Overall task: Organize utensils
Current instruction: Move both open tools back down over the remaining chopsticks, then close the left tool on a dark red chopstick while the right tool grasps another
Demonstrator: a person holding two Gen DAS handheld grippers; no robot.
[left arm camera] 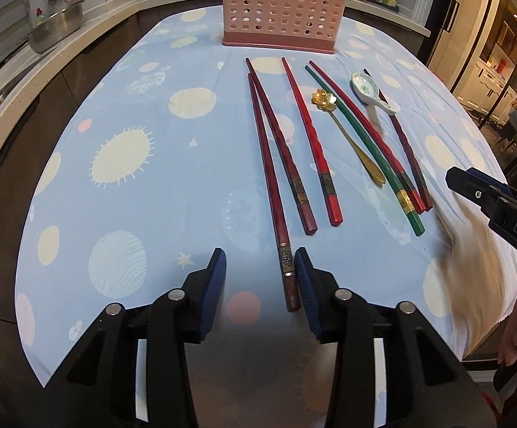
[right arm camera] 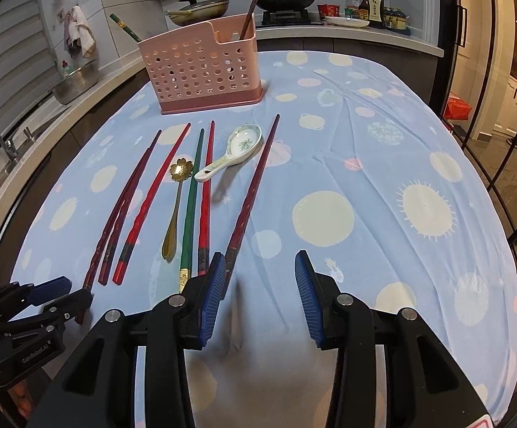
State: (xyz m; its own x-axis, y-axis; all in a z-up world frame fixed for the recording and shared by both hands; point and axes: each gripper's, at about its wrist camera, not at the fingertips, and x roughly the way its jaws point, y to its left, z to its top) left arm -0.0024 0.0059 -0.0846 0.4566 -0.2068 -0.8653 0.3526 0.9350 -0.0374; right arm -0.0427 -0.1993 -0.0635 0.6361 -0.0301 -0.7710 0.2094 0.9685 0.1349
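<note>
Your left gripper [left arm camera: 260, 267] is spread wide, the butt of a dark red wooden chopstick [left arm camera: 269, 174] just inside its right finger. Your right gripper [right arm camera: 258, 271] also gapes, empty. The other chopsticks and spoons lie on the blue-clothed worktop [right arm camera: 383, 164] before the pink perforated plastic holder [right arm camera: 201, 67].

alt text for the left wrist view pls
The open left gripper hovers over the butt end of a dark red chopstick on a blue tablecloth. Beyond lie more chopsticks, a gold spoon, a ceramic spoon and a pink holder.
</note>
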